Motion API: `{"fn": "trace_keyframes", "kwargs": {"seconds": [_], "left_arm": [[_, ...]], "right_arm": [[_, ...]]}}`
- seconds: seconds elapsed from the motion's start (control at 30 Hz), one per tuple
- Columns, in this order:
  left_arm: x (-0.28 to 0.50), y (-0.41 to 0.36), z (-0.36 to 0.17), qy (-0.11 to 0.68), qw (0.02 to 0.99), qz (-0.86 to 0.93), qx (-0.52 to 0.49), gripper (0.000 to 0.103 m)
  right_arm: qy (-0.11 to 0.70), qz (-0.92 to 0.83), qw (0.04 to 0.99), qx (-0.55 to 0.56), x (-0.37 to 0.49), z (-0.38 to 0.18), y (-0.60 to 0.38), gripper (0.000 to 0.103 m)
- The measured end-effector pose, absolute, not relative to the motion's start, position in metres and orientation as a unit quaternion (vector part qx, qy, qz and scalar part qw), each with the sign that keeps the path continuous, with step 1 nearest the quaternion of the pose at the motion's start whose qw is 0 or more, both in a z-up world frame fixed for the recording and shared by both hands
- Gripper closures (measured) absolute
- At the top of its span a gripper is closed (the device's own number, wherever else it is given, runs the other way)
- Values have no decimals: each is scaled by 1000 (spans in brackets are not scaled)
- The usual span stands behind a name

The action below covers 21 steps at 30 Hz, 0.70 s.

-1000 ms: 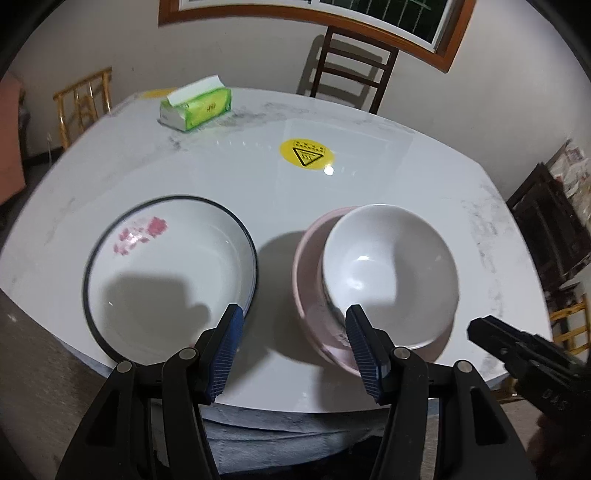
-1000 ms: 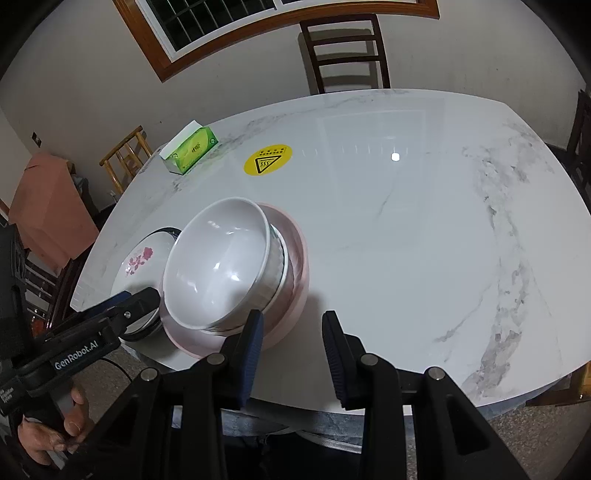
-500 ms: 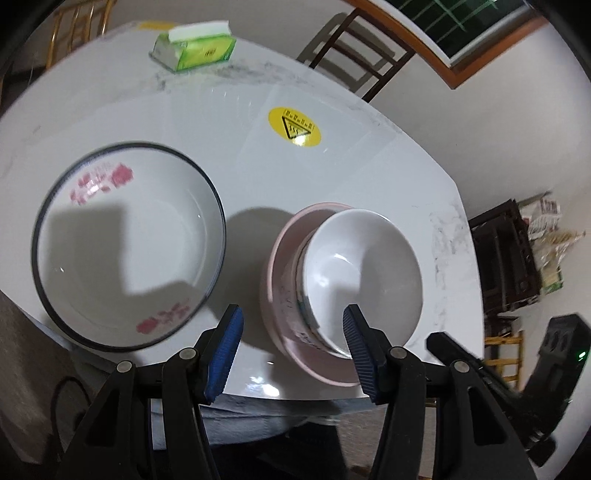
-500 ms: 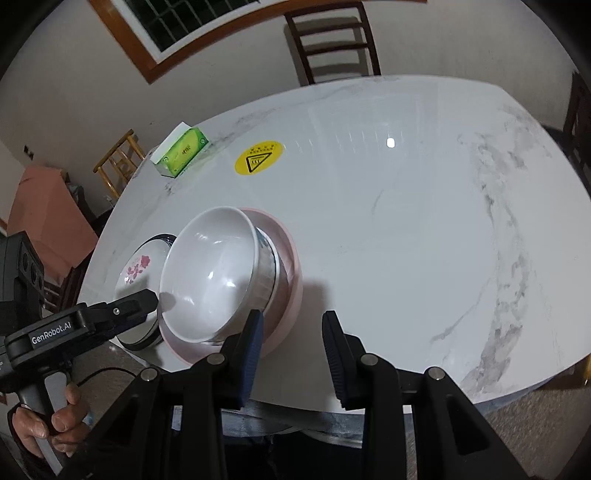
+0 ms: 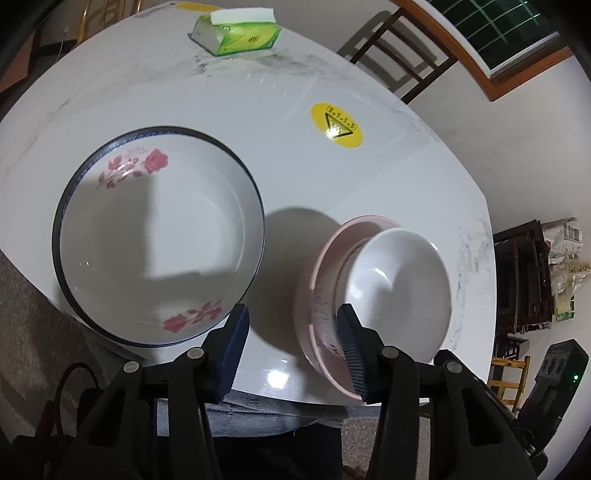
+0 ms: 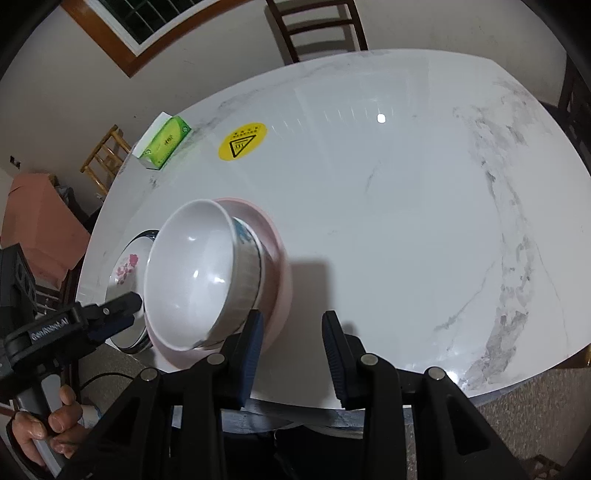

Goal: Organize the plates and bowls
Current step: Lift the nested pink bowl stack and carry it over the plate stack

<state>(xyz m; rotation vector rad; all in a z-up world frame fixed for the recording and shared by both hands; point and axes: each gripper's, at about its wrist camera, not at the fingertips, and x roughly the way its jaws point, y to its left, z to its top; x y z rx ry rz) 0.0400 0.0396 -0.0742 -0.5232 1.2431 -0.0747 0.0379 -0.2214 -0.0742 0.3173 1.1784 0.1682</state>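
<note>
A home dining room: marble table (image 6: 369, 221), wooden chair (image 6: 317, 29), tissue box (image 5: 240, 31).

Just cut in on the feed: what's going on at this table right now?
A person holds a gripper in each hand over the near edge of a marble table. The left gripper, jaws closing with nothing between them, hovers between a dark-rimmed rose bowl and a pink plate carrying a white bowl nested in another bowl. The right gripper is part open and empty, beside that plate. Nothing is gripped yet.
</note>
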Motion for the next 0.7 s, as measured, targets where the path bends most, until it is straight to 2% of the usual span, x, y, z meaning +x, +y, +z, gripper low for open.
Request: {"fn": "trace_keyframes", "kwargs": {"seconds": [0.17, 0.53, 0.6, 0.7], "left_arm": [[46, 38, -86, 593, 766, -29, -246, 67], [59, 28, -99, 611, 757, -33, -228, 76], [61, 27, -102, 616, 753, -36, -229, 84], [64, 22, -100, 615, 756, -42, -223, 87]], "right_arm": [[565, 76, 807, 154, 49, -80, -219, 70], [582, 54, 804, 111, 67, -90, -201, 70], [585, 53, 802, 104, 70, -91, -199, 70], [588, 45, 802, 98, 75, -95, -200, 70]]}}
